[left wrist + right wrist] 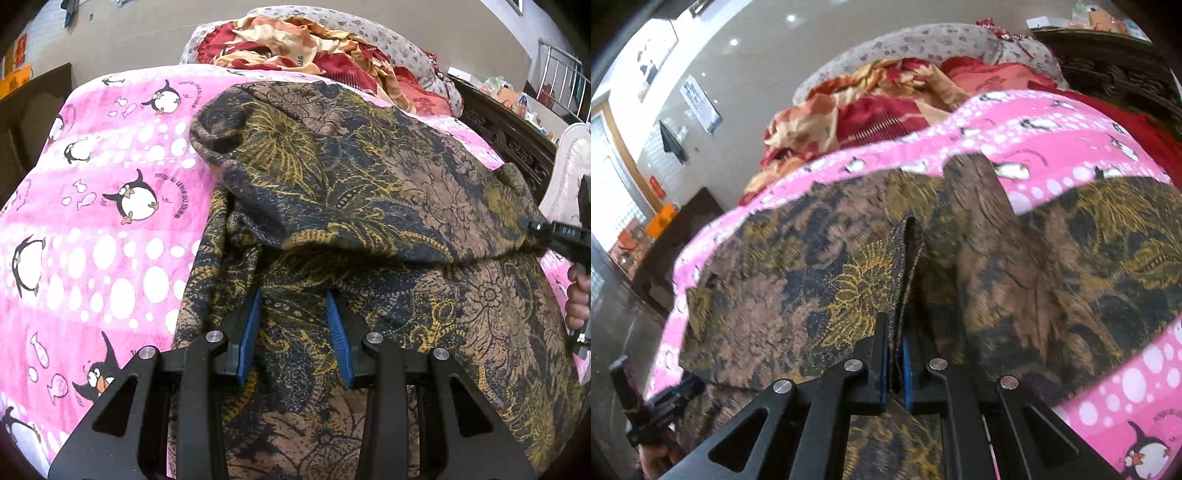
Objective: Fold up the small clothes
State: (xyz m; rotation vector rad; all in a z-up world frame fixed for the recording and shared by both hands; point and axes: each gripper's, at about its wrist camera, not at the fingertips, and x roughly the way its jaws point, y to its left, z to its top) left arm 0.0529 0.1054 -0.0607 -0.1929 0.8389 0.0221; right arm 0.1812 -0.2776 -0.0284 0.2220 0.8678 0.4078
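Brown-and-gold floral garment (pixel 369 192) lay partly folded on the bed's pink penguin blanket (pixel 110 221); the right gripper (pixel 895 354) pinched a raised fold, while the left gripper's (pixel 293 332) fingers (pixel 249 332) stood spread over the cloth.

Garment (pixel 369 177) matt knit cloth; blanket (pixel 110 155) fleecy; headboard (pixel 1126 79) glossy carved wood.
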